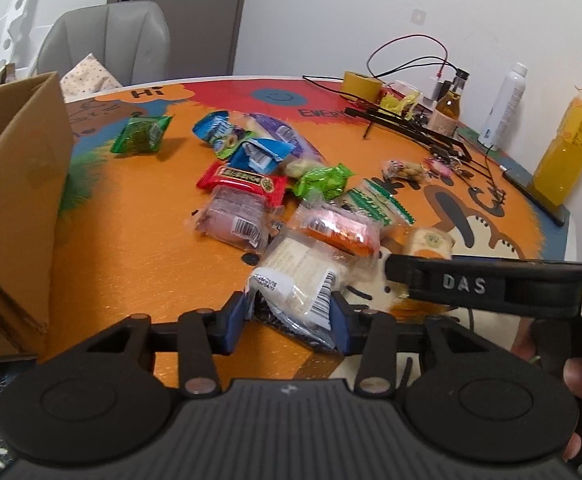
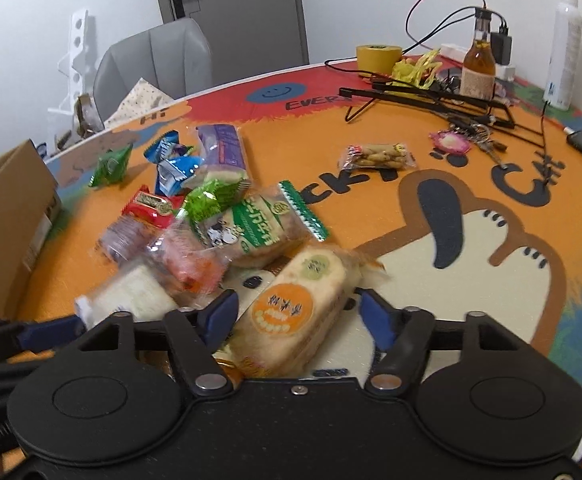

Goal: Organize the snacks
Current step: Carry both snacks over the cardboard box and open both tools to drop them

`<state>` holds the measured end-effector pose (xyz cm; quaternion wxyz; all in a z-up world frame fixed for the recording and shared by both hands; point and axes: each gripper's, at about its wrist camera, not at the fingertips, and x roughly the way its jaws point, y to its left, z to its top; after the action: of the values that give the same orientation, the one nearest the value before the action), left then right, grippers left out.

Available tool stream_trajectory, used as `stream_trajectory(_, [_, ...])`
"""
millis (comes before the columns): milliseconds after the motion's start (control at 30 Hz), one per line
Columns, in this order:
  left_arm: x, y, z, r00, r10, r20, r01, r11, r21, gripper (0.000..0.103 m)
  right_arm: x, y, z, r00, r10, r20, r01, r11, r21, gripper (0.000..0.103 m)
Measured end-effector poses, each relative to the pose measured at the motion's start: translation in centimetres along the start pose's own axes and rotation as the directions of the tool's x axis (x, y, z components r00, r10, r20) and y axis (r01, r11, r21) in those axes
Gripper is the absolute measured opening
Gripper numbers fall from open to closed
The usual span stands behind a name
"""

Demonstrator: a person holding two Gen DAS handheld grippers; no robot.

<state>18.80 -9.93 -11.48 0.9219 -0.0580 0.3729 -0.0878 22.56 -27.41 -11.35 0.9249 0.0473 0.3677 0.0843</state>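
A pile of wrapped snacks lies on the orange cartoon table mat (image 1: pixel 139 216). My left gripper (image 1: pixel 289 312) has its blue pads on both sides of a white snack packet with a barcode (image 1: pixel 303 276), gripping its near end. My right gripper (image 2: pixel 297 312) is open around a cream cake packet with an orange round label (image 2: pixel 299 304), fingers apart from it. In the left wrist view the right gripper is the black bar marked DAS (image 1: pixel 471 284), over the cream packet (image 1: pixel 431 240). A red packet (image 1: pixel 243 180), a pink packet (image 1: pixel 339 228) and green packets (image 1: pixel 143 134) lie beyond.
An open cardboard box (image 1: pixel 15 184) stands at the left table edge. A biscuit packet (image 2: pixel 377 156) lies apart to the right. At the back right are a yellow tape roll (image 2: pixel 379 56), black folded stand (image 2: pixel 431 96), cables, bottles (image 1: pixel 567 144), keys (image 2: pixel 455 142). A grey chair (image 1: pixel 107 40) stands behind.
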Motion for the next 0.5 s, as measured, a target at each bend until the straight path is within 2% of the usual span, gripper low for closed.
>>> stream_trajectory(100, [-0.2,0.2,-0.2,1.000,-0.002,0.000,0.002,1.000,-0.008,0.042,-0.6,-0.4,-0.3,0.999,-0.032,0.002,0.032,0.999,-0.013,0.034])
stream_trajectory(367, [-1.4,0.2,-0.4,1.000,-0.012,0.008,0.012,1.000,-0.023,0.036,-2.4,-2.5,-1.2,0.999,0.050,0.009,-0.051,0.996,0.070,0.033])
stream_trajectory(500, [-2.4,0.3,-0.3,0.999,-0.012,0.033,0.013,1.000,-0.025,0.033,-3.6,-2.1,-0.8,0.996,0.078,0.042,-0.080,0.995,0.065,0.033])
